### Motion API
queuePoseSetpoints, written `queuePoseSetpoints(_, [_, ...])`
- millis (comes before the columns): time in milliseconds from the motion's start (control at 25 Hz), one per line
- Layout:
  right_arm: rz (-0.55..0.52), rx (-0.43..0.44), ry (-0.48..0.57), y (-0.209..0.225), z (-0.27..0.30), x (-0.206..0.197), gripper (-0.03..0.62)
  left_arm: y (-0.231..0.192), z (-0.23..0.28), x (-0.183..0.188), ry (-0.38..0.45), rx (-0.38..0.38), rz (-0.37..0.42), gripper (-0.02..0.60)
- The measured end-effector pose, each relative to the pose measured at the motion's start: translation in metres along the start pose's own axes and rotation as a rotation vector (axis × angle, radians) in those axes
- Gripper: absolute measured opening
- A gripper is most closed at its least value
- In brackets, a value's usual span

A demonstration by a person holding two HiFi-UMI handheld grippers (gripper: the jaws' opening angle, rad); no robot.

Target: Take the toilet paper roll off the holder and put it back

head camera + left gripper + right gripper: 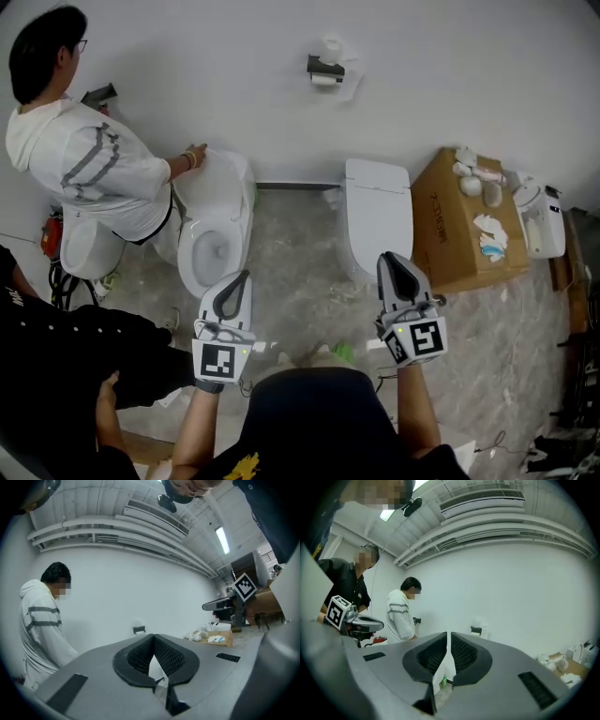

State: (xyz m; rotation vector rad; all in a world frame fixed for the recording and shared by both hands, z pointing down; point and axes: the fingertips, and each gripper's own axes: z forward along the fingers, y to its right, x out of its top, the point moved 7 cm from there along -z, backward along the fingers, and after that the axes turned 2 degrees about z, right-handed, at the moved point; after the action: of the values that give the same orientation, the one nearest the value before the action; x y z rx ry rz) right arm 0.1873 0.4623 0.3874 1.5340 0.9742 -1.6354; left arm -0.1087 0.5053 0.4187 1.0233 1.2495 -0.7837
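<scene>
The reach is not yet under way. The toilet paper roll (325, 80) sits on its holder (322, 65) on the far wall, well apart from both tongs. The left tongs (245, 275) and right tongs (386, 258) are held level, closed on nothing. Next, one must be carried to the roll and opened.

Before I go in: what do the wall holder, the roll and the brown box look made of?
Holder: dark, likely metal or plastic; too small to settle. Roll: soft white paper, matte, a loose end apparently hanging. Brown box: matte tan cardboard, judging by its colour and creased edges.
</scene>
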Motion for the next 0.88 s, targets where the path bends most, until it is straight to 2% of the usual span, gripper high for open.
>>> queuePoseSetpoints(160, [0.057, -0.035, 0.020, -0.012, -0.001, 0.004, 0.026, -0.014, -0.013, -0.004, 0.014, -0.002, 0.006, 0.015])
queuePoseSetpoints(440, [0.051, -0.028, -0.008, -0.029, 0.008, 0.000, 0.028, -0.031, -0.019, -0.011, 0.026, 0.003, -0.006, 0.017])
queuePoseSetpoints(680, [0.050, -0.036, 0.016, -0.014, 0.026, 0.002, 0.028, -0.033, 0.004, -0.013, 0.026, -0.015, -0.017, 0.015])
queuePoseSetpoints(880, [0.058, -0.043, 0.044, 0.013, 0.056, -0.005, 0.031, -0.038, 0.038, -0.017, 0.020, -0.011, 0.008, 0.015])
